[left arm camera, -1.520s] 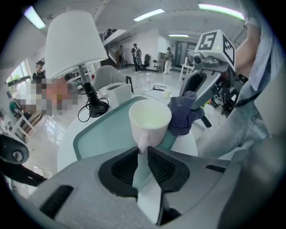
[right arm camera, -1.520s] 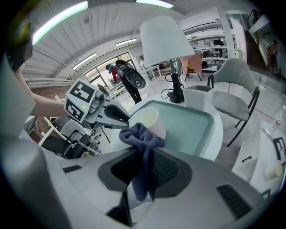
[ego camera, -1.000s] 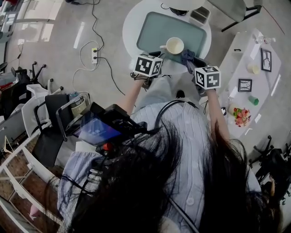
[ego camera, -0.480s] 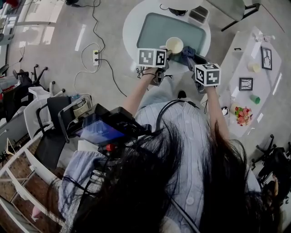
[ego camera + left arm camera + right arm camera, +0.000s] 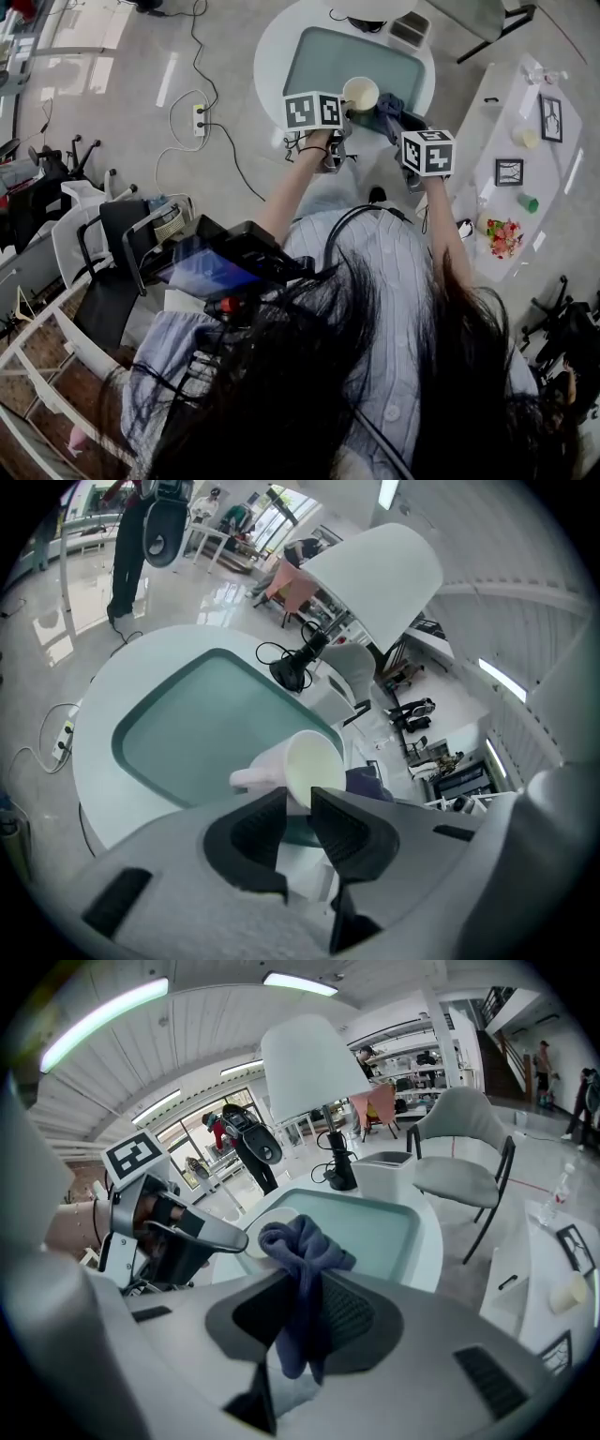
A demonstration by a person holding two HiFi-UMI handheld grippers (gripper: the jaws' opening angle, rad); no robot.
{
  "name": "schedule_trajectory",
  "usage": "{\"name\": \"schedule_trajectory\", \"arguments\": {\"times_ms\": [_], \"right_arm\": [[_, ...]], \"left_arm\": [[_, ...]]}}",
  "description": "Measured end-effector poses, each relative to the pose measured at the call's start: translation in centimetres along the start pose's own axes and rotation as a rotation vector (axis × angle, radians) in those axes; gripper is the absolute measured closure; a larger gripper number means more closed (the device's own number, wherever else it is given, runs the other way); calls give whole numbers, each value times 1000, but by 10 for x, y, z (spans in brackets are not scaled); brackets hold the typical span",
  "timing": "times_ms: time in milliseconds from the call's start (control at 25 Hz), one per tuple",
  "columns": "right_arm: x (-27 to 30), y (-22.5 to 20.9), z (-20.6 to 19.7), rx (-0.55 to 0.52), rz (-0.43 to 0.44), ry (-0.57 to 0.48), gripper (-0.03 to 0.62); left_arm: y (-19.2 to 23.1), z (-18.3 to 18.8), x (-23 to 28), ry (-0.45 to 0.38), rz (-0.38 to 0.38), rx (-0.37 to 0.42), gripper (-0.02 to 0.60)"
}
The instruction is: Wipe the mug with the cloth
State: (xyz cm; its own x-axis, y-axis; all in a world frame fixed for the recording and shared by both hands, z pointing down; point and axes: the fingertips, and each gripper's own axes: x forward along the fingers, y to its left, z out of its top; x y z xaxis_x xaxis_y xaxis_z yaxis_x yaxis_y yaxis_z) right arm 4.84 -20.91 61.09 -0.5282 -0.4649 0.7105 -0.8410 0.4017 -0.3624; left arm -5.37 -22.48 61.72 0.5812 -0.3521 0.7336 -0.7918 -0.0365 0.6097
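A cream mug [image 5: 361, 94] is on the teal mat [image 5: 319, 56] of the round white table. In the left gripper view the mug [image 5: 298, 766] tilts, mouth towards the camera and handle to the left. My left gripper [image 5: 298, 806] is shut on the mug's near rim; from above it [image 5: 341, 111] reaches the mug from the left. My right gripper [image 5: 305, 1283] is shut on a bunched dark blue cloth [image 5: 298, 1246]. The cloth [image 5: 390, 111] hangs just right of the mug, close to it; I cannot tell whether they touch. The mug's pale rim [image 5: 251, 1244] peeks out left of the cloth.
A white-shaded lamp [image 5: 309, 1063] with a black foot and cable stands at the table's far side, a white box [image 5: 386, 1174] beside it. A grey chair [image 5: 459, 1152] stands beyond. A low side table [image 5: 525, 141] with frames and small items is at right. A power strip [image 5: 198, 114] lies on the floor.
My left gripper has moved right and forward to the mug and closed on its rim. The right gripper with the cloth has barely shifted.
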Motion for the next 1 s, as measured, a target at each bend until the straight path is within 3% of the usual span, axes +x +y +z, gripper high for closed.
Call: {"name": "schedule_trajectory", "arguments": {"times_ms": [240, 360, 640, 1000], "right_arm": [[2, 2, -1, -1, 4, 3, 488], [1, 3, -2, -2, 9, 5, 488], [3, 4, -3, -6, 18, 10, 488], [8, 9, -1, -22, 35, 13, 488]], "left_arm": [[4, 1, 4, 23, 0, -37, 514], [4, 2, 4, 60, 11, 9, 512], [12, 14, -1, 197, 73, 291, 505], [15, 23, 0, 427, 51, 704, 525]]}}
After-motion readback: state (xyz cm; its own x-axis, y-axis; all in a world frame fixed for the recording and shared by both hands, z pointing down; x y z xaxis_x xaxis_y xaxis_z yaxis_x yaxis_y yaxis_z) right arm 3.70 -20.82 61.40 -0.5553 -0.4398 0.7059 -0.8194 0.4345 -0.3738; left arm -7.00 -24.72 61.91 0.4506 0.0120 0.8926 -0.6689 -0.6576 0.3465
